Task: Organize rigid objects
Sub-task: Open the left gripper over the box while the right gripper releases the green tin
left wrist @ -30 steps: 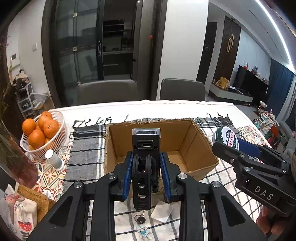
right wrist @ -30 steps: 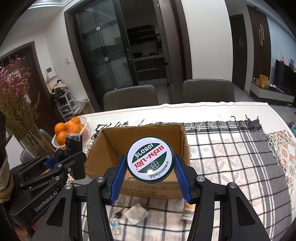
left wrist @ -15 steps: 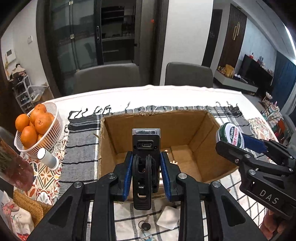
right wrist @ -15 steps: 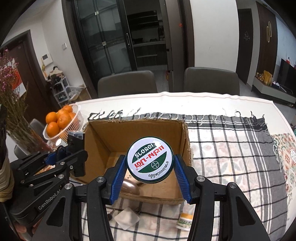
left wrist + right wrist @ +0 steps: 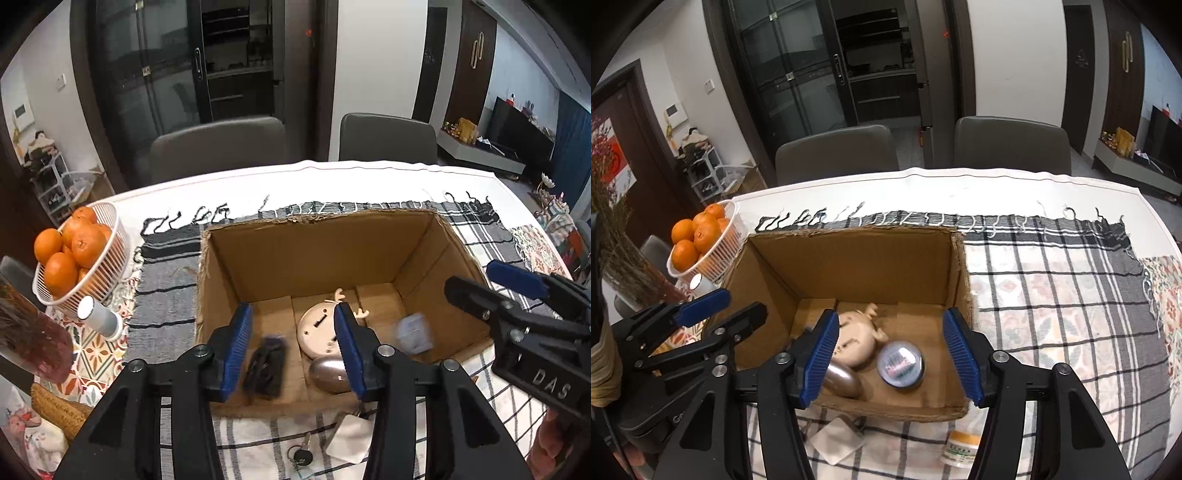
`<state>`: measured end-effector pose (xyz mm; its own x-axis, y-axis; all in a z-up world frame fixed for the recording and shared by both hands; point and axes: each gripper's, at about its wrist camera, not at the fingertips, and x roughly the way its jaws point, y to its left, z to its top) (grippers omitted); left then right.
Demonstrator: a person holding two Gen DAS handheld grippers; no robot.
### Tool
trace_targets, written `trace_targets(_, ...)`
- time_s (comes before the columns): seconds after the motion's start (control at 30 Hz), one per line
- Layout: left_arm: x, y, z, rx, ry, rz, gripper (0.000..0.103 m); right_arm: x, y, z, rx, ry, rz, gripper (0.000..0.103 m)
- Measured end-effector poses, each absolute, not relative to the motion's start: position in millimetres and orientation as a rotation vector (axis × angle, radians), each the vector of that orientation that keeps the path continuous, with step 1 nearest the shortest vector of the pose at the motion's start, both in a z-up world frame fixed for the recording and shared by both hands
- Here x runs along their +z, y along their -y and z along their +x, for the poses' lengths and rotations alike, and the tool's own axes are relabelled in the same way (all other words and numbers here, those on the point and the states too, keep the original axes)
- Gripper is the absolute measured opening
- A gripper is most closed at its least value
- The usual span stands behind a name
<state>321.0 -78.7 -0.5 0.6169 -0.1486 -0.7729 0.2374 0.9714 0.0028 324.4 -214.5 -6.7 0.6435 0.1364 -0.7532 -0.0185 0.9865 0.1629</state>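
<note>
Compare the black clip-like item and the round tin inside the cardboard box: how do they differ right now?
The black item is dark, elongated and sharp in view, lying at the box's left front; the round tin is circular and motion-blurred, at the right front. The black item lies below the open left gripper, the tin below the open right gripper. Both are inside the cardboard box, free of any grip.

Home dining room: grey upholstered chairs (image 5: 388,138) behind cloth-covered table (image 5: 258,184), white basket of oranges (image 5: 107,258) left.

Two close wrist views, both down into one cardboard box (image 5: 321,254) (image 5: 857,258).
</note>
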Motion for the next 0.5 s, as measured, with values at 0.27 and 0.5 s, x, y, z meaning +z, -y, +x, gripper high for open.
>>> trace_targets(0.27, 14.9, 80.8, 295.1, -0.249, -0.826, 0.121, 0.055, 3.3, 221.2, 302.0, 0.063, -0.835, 0.152, 0.06)
trace_targets(0.5, 27.5, 87.0, 271.8, -0.271, -0.785, 0.136, 0.057, 17.5, 226.9, 276.7, 0.045, -0.791, 0.141, 0.06)
